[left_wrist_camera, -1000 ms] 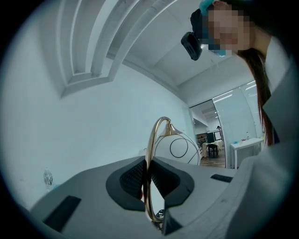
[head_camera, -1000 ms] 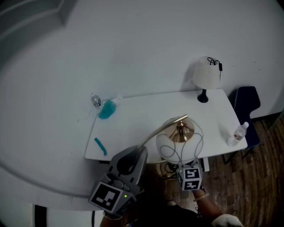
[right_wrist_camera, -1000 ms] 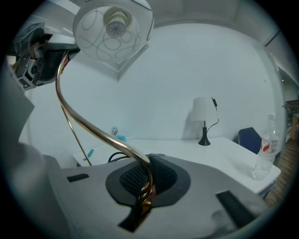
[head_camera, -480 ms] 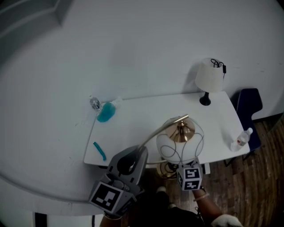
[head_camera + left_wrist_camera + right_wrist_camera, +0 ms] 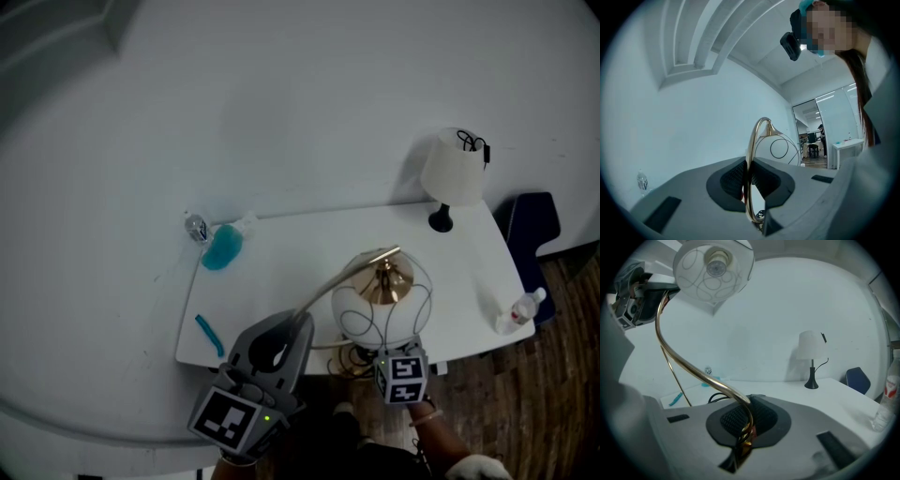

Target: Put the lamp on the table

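Table drifted right; two grippers clamp lamp (one).

L claw is showing a grey moulded shell w/ black ribbed pads; behind it the L cube is carrying a b&w square marker + green LED. R claw is looking identical, w/ the R cube behind it.

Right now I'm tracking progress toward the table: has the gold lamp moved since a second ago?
Yes, slightly. In the head view the gold lamp now reaches further in over the front edge of the table, toward the wall, than before.
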A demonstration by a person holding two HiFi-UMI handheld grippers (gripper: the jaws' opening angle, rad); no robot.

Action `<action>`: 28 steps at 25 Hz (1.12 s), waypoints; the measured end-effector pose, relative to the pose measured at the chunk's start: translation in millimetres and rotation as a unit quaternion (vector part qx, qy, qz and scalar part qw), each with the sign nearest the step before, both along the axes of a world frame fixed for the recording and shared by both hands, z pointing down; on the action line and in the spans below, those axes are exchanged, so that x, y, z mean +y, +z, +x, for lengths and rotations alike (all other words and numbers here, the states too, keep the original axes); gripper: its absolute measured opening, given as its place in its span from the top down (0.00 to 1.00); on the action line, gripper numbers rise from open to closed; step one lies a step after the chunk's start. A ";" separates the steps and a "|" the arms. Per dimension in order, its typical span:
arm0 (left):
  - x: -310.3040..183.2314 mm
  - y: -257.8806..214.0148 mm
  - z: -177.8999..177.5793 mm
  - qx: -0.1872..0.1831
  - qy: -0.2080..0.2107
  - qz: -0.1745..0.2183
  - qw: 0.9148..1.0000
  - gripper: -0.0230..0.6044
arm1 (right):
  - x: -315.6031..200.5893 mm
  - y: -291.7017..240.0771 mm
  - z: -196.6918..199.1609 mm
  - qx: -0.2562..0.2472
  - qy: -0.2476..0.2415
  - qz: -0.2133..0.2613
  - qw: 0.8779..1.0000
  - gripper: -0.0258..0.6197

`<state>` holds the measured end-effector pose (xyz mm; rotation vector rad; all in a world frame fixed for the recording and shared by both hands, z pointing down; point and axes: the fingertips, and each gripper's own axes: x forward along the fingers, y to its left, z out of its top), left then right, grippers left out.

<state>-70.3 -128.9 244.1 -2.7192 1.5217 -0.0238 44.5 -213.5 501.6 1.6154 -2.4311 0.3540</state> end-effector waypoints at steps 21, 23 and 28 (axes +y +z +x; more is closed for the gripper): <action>-81.2 16.5 -39.5 0.002 0.012 -0.016 1.000 0.92 | -77.1 17.5 -37.4 0.006 0.012 -0.009 1.000 0.95; -87.2 18.5 -41.7 0.002 0.013 -0.017 1.000 0.92 | -82.6 19.6 -39.5 0.006 0.013 -0.010 1.000 0.95; -101.2 24.2 -48.8 0.003 0.016 -0.022 1.000 0.92 | -95.8 23.9 -44.9 0.010 0.015 -0.012 1.000 0.95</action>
